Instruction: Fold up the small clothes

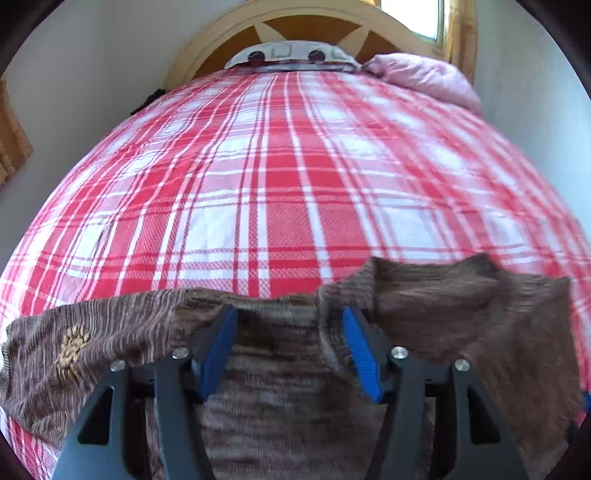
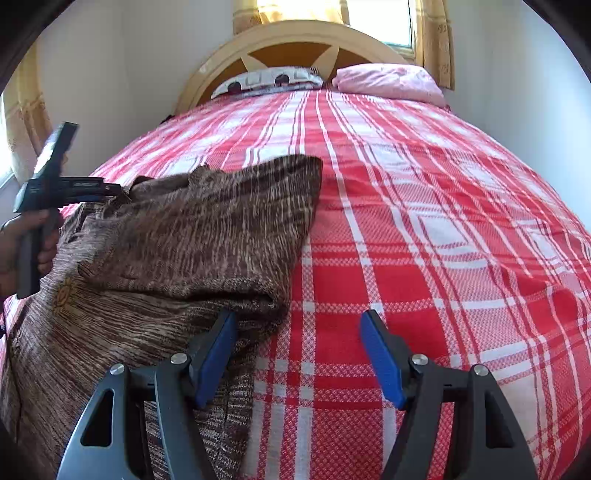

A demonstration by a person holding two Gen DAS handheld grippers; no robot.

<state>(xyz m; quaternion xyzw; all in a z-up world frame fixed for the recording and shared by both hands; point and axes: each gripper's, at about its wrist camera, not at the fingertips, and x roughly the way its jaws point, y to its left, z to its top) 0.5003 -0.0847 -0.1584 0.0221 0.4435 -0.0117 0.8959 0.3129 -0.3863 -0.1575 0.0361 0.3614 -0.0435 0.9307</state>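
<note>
A small brown knitted garment (image 1: 280,369) with a tan flower patch lies on the red-and-white plaid bed cover (image 1: 280,184). My left gripper (image 1: 290,321) is open just above the garment, its blue pads (image 1: 221,350) on either side of a raised fold. In the right wrist view the garment (image 2: 166,266) lies at the left, partly folded over itself. My right gripper (image 2: 299,325) is open at the garment's right edge, with one pad (image 2: 216,362) over the cloth and the other above the bed cover (image 2: 424,221). The left gripper's body (image 2: 55,184) shows at far left, fingertips hidden behind cloth.
A pink pillow (image 2: 388,79) and a patterned white pillow (image 2: 266,81) lie at the head of the bed, against a rounded wooden headboard (image 2: 295,40). White walls run along both sides. A curtained window (image 2: 369,14) is behind the headboard.
</note>
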